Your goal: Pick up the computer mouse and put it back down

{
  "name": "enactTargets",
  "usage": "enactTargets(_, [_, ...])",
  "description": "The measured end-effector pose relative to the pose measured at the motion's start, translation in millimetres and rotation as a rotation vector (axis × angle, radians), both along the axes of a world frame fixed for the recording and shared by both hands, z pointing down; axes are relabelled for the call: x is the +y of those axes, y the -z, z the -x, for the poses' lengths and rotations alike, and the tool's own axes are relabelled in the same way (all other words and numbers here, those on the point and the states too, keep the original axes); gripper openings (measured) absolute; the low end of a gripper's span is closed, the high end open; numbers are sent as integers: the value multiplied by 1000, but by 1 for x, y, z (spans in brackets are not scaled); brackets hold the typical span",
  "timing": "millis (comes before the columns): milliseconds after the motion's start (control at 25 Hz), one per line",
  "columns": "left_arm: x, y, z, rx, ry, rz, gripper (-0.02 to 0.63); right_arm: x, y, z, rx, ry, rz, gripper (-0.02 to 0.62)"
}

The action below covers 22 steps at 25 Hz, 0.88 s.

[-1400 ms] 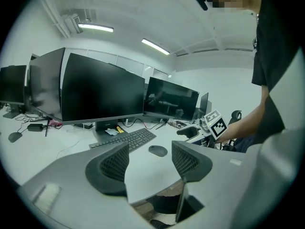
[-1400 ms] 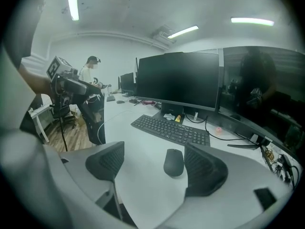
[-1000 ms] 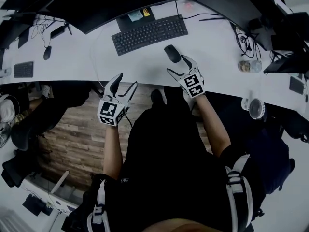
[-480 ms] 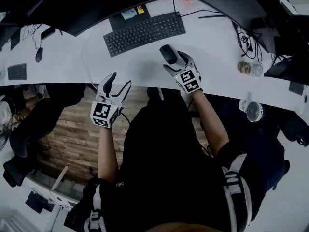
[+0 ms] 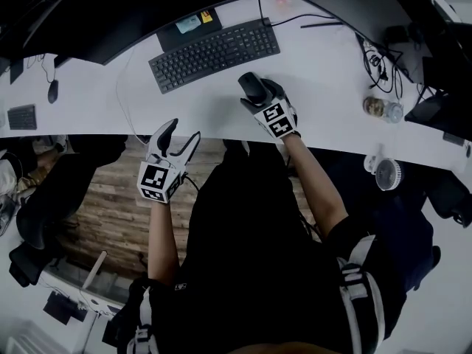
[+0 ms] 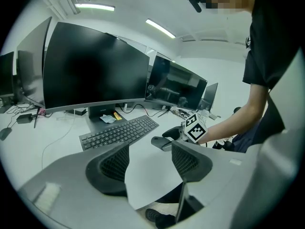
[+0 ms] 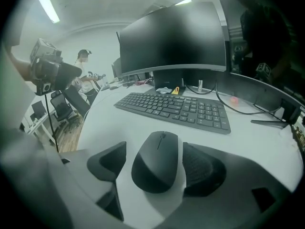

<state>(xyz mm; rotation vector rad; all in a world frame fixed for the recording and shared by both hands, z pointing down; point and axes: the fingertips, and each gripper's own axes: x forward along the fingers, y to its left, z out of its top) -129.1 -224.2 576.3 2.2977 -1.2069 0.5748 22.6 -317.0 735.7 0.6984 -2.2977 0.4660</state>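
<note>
The right gripper (image 5: 259, 96), jaws spread, straddles the computer mouse (image 5: 249, 85), which sits on the white table (image 5: 324, 72) between the keyboard (image 5: 214, 54) and the table's near edge. The left gripper (image 5: 182, 131) hangs just off that edge, jaws apart and holding nothing.

Now right gripper (image 5: 258, 95) straddles the mouse (image 7: 157, 160)

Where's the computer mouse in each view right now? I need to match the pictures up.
Head view: computer mouse upper centre, at the tips of the right hand-held gripper.
Left gripper view: mouse right of centre, beyond the jaws.
Right gripper view: mouse low centre, between the open jaws.
Shared landmark: black keyboard, beside the mouse in all three.
</note>
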Motion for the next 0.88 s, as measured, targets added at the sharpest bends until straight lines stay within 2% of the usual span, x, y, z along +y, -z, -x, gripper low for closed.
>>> enactTargets(240, [0, -8, 1, -1, 12, 24, 267, -3, -15, 7, 24, 6, 3, 354])
enactTargets(400, [5, -14, -1, 20, 15, 40, 267, -9, -21, 9, 48, -60, -8, 347])
enactTargets(600, [11, -19, -9, 35, 5, 50, 267, -15, -23, 6, 71, -130, -37, 306])
enactTargets(880, [13, -20, -12, 39, -2, 38, 262, -14, -22, 5, 57, -114, -16, 299])
